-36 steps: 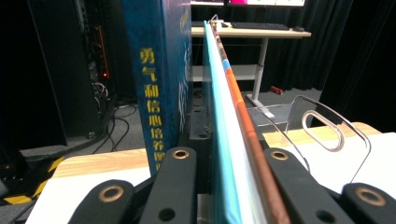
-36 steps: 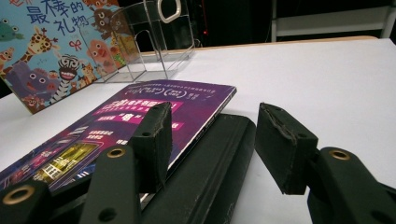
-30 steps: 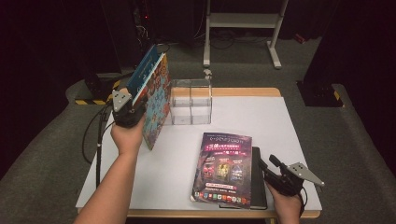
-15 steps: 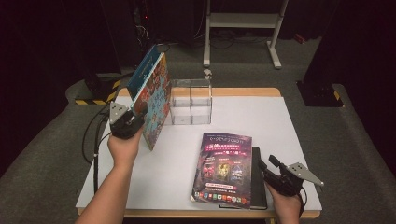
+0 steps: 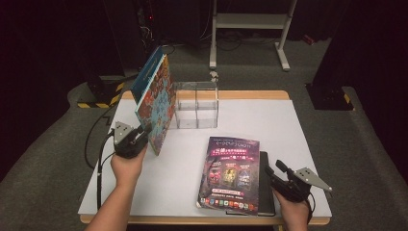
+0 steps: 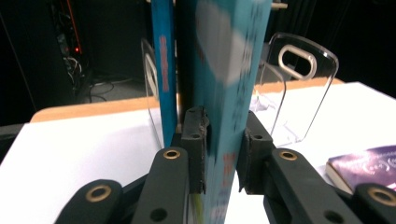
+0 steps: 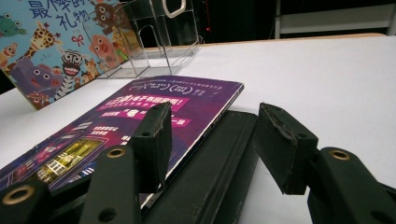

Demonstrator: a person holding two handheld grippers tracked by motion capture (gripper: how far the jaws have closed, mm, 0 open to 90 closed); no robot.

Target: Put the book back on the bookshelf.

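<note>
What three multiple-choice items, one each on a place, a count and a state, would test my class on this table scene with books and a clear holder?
1. Where does the purple book lie?
A. inside the clear holder
B. flat on the table, partly over a black book
C. on the floor

2. How many books are on or above the table?
A. two
B. three
C. five

3. What is the state of the left gripper?
A. shut on the colourful picture book
B. open above the purple book
C. lying loose on the table

Answers:
1. B: its right edge overlaps the black book on the white table.
2. B: the colourful picture book, the purple one and the black one.
3. A: the left gripper view shows both jaws pressed on the book's edge, held upright beside the clear holder.
</note>
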